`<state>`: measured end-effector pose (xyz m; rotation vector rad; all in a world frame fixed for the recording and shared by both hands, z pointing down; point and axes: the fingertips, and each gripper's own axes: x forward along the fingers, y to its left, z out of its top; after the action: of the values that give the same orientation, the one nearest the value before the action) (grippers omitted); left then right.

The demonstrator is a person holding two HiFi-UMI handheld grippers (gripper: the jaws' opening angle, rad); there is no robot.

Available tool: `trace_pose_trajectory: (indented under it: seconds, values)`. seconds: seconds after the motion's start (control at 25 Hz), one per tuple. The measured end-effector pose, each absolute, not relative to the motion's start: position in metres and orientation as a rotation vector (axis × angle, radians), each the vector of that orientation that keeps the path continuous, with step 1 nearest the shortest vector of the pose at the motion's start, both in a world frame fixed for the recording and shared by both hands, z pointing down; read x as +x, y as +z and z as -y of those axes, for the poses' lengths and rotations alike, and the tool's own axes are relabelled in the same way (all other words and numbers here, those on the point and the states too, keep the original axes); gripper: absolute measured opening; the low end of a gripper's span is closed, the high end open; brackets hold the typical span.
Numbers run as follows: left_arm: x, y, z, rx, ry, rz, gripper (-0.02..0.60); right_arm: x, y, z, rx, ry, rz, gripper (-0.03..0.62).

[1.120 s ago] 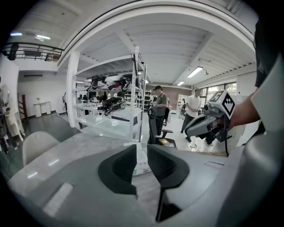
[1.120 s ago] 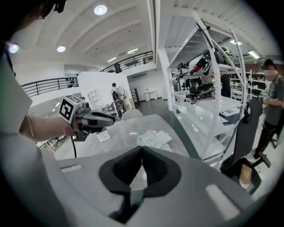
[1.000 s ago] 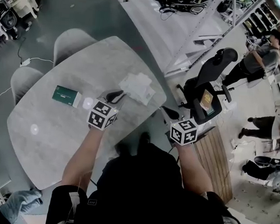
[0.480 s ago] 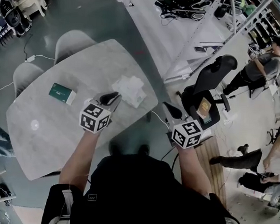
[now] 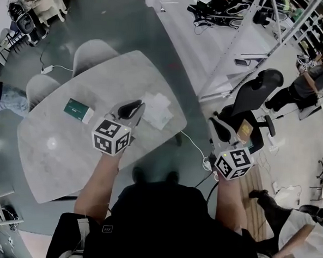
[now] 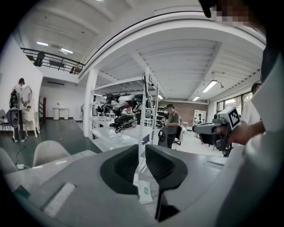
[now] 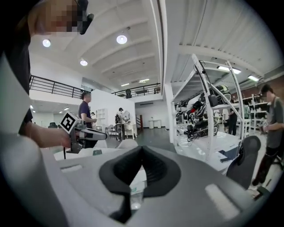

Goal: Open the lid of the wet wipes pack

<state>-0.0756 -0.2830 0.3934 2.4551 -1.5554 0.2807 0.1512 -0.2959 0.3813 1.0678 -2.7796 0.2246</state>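
Workshop hall, grey floor, white shelving rack along the far side, black office chair to the right. My inventory from the feeds:

1. Bench: rounded, pale grey stone-look top, with two light chairs tucked against its far edge.

2. Wet wipes pack: soft white packet, slightly crinkled, lying flat near the bench's right edge. The left gripper view shows a small green mark on its top face. I cannot make out the lid at this size. Nothing touches the pack.

3. Green-and-white box: lies flat on the bench, well apart from the pack, to its left.

4. Left claw: I hold it raised above the bench, pointing about level, its tips near the pack's left edge in the head view but clear of it. The jaws have just been closing and stand a narrow slit apart, with nothing between them. Only the far rack shows through the gap.

5. Right claw: raised off the bench's right side, over the floor in front of the office chair. Its jaw tips meet and grip nothing.

6. Pale cable: trails across the floor between the bench and the right claw.
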Motion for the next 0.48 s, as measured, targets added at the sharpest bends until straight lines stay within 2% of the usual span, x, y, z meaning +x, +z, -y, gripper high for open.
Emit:
trace_pose_trajectory:
  seconds: [0.48]
  values:
    - [-0.106, 0.391, 0.274, 2.399, 0.265, 1.647, 0.051, 0.109, 0.366, 0.299, 0.959, 0.2, 2.844, 0.003]
